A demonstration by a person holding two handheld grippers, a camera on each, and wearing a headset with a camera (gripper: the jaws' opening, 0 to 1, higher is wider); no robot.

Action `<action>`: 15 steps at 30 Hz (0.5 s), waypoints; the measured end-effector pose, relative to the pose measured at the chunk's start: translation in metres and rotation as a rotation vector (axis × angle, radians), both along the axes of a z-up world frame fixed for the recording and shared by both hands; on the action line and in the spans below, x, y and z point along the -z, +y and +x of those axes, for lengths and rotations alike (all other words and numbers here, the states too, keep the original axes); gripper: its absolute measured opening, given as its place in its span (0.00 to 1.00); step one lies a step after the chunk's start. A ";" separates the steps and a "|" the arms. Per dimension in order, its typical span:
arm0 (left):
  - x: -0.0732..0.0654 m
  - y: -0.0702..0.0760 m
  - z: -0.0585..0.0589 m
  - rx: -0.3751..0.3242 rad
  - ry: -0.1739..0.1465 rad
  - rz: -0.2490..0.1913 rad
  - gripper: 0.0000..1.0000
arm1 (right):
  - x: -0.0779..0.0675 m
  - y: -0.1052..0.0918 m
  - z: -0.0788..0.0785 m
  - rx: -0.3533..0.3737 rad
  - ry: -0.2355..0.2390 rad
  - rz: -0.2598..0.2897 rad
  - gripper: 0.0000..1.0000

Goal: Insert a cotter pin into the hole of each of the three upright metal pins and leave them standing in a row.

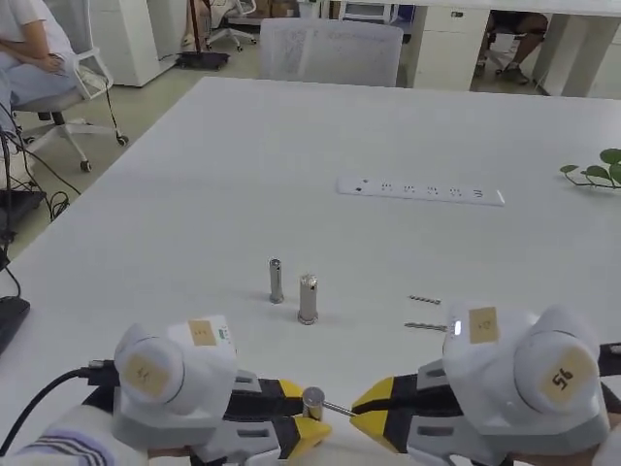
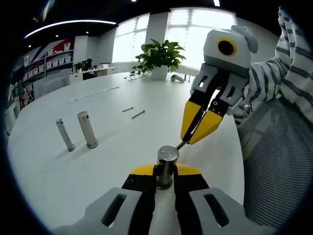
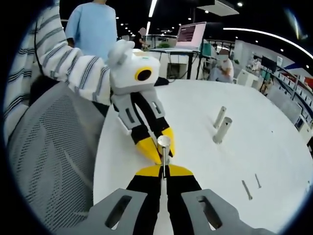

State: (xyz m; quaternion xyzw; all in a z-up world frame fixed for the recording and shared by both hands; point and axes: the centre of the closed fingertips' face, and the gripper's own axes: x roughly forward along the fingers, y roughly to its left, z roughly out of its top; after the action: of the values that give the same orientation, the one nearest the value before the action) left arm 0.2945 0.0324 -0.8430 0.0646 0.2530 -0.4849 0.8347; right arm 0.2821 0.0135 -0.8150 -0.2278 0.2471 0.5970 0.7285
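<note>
Close to the near edge of the table [image 1: 291, 175], the left claw [image 1: 307, 416] is squeezed tight on a metal pin [image 1: 312, 401] and holds it standing up, with its round top showing. The right claw [image 1: 362, 411] is pinched on a thin cotter pin [image 1: 339, 409]. The tip of that little pin touches the side of the metal pin just under its top. I cannot tell if the tip is inside the hole yet. Farther in, toward the middle of the table, a thin standing pin [image 1: 277, 281] and a thick standing pin [image 1: 308, 298] stand side by side. They are too small to show if anything is in their holes. The spare cotter pins [image 1: 424, 299] lie flat, nearer the right edge. A white power strip [image 1: 419, 190] lies closer to the far edge. The metal pin looks hard, smooth and a bit heavy for its size, so it may slip or turn. It seems best to grip it low on its body, so the hole near the top is left free. The cotter pin looks light and thin and could bend. I think it should be held by its back end and pushed in straight and gently.
</note>
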 end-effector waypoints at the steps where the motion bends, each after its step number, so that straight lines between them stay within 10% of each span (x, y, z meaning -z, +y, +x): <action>1: 0.000 0.000 0.000 0.001 -0.001 0.000 0.12 | 0.000 0.000 0.000 0.000 0.000 0.001 0.03; 15: 0.000 0.000 0.001 -0.004 -0.007 0.010 0.11 | 0.002 0.004 0.000 -0.014 -0.009 -0.018 0.03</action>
State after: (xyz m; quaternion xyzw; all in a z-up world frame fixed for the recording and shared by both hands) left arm 0.2952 0.0321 -0.8430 0.0699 0.2528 -0.4819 0.8361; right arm 0.2821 0.0173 -0.8172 -0.2386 0.2478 0.5988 0.7233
